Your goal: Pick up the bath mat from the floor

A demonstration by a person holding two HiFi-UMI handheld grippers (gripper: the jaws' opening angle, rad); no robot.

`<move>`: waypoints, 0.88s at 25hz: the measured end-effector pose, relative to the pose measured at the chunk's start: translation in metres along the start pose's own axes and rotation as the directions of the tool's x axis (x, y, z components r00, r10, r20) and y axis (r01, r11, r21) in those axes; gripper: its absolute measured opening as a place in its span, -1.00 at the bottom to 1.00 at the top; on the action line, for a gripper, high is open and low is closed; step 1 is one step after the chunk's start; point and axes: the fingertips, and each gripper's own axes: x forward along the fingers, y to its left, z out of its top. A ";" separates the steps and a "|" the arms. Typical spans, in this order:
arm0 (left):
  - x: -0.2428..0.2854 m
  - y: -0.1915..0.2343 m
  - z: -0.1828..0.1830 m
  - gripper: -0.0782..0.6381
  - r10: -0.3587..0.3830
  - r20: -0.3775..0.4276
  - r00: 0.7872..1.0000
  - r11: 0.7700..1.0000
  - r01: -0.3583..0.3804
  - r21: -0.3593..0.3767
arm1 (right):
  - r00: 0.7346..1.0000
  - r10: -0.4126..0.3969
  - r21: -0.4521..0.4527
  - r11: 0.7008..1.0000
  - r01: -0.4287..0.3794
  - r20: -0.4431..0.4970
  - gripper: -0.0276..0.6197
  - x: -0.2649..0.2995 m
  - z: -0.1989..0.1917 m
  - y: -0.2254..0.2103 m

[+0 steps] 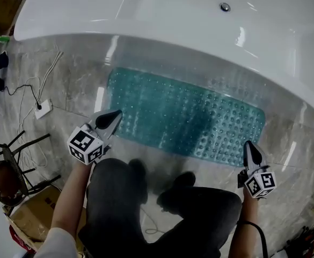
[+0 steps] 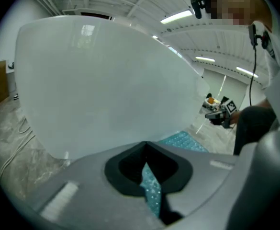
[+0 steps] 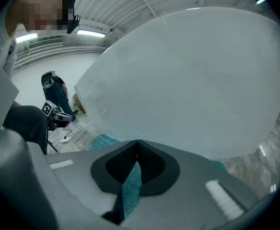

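Note:
A teal bath mat (image 1: pixel 189 117) with rows of bumps lies flat on the marble floor along the white bathtub (image 1: pixel 146 15). My left gripper (image 1: pixel 115 115) hangs over the mat's near left corner, jaws shut with nothing in them. My right gripper (image 1: pixel 249 147) hangs over the near right corner, also shut and empty. In the left gripper view the closed tips (image 2: pixel 146 145) point at the tub wall, and mat (image 2: pixel 180 140) shows beyond them. The right gripper view shows the same: closed tips (image 3: pixel 138 143) with mat (image 3: pixel 101 140) behind them.
The person's dark legs and shoes (image 1: pixel 173 198) stand just short of the mat. A power strip (image 1: pixel 43 108) with white cables lies on the floor at the left. A dark chair (image 1: pixel 6 171) and a cardboard box (image 1: pixel 33 216) stand at lower left.

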 end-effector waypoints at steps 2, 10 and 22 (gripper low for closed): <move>0.016 0.013 -0.017 -0.78 0.007 0.010 1.000 1.000 -0.007 0.006 | 1.000 -0.001 -0.012 1.000 0.001 0.005 -0.90 0.016 -0.016 -0.012; 0.066 0.040 -0.073 -0.78 0.000 0.017 1.000 1.000 0.000 -0.008 | 1.000 0.001 -0.044 0.999 -0.001 0.010 -0.90 0.054 -0.058 -0.041; 0.097 0.083 -0.157 -0.77 0.085 -0.045 0.995 0.996 -0.085 0.005 | 0.999 -0.004 -0.012 1.000 0.004 -0.050 -0.85 0.101 -0.127 -0.068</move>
